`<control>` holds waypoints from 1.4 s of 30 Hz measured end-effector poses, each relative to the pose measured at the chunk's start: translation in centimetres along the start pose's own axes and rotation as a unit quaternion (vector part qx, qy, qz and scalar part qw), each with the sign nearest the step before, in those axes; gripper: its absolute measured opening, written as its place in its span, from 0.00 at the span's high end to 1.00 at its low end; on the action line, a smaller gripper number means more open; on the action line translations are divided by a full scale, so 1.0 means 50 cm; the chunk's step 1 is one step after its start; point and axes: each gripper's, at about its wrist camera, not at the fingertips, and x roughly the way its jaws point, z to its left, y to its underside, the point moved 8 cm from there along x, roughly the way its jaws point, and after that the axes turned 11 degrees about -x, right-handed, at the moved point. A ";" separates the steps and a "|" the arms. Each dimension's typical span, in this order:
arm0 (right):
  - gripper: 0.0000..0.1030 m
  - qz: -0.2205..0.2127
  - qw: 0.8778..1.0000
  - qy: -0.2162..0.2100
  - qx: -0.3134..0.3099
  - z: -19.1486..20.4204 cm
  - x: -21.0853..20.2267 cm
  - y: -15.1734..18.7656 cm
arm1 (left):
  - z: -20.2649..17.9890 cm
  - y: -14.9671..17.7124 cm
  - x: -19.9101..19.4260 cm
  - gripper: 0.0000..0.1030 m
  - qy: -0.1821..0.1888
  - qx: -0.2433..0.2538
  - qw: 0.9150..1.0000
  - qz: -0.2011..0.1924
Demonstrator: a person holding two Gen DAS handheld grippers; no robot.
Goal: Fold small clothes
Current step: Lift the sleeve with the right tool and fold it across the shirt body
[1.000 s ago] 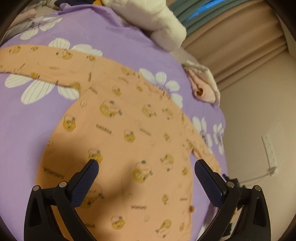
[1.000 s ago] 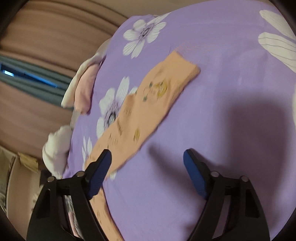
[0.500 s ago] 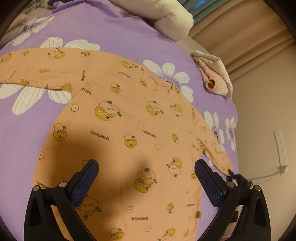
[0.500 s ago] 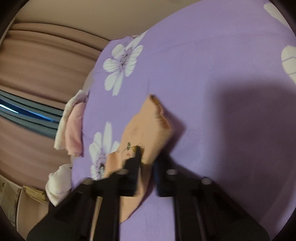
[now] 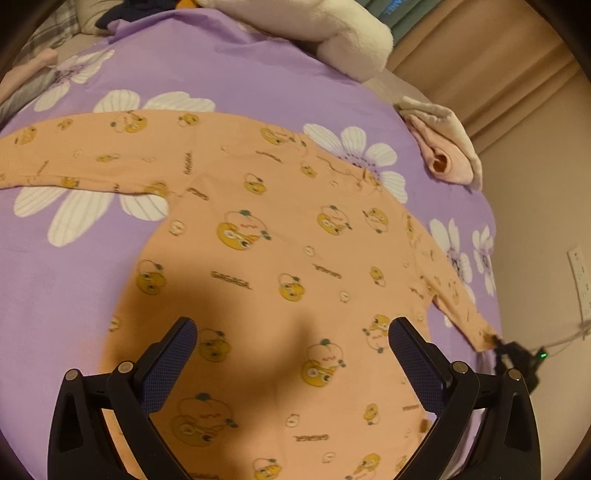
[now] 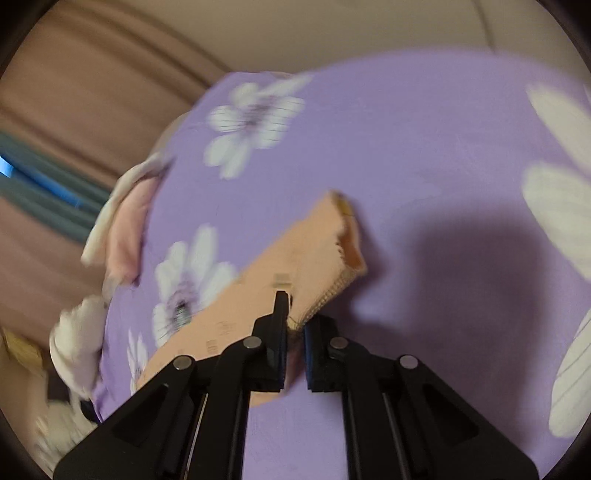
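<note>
A purple flowered bedsheet (image 5: 258,74) carried an orange shirt (image 5: 280,258) spread flat, a pink folded garment (image 5: 443,158) and a white plush (image 5: 332,29)

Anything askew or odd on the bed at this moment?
Nothing stands out. The orange shirt lies flat on the purple sheet; only its sleeve cuff is bunched, pinched in the right gripper.
</note>
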 end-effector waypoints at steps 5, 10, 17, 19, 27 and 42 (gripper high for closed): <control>0.93 -0.016 0.994 -0.034 -0.100 0.191 -0.038 -0.039 | 0.025 -0.016 -0.018 0.01 0.004 -0.015 1.000 -0.004; 0.93 -0.023 0.976 -0.075 -0.202 0.414 -0.067 -0.032 | 0.059 -0.023 -0.046 0.01 -0.006 -0.009 1.000 -0.011; 0.93 -0.024 0.938 -0.122 -0.325 0.699 -0.088 0.071 | 0.130 -0.050 -0.097 0.01 -0.004 -0.031 0.999 -0.028; 0.93 -0.022 0.925 -0.134 -0.355 0.767 -0.085 0.118 | 0.153 -0.061 -0.111 0.01 -0.006 -0.040 0.999 -0.035; 0.92 0.013 0.843 -0.108 -0.527 0.906 0.018 0.388 | 0.227 -0.095 -0.134 0.01 -0.017 -0.074 0.996 -0.051; 0.55 0.147 0.769 -0.192 -0.592 0.813 0.076 0.607 | 0.140 -0.148 -0.094 0.01 0.054 -0.052 0.997 -0.034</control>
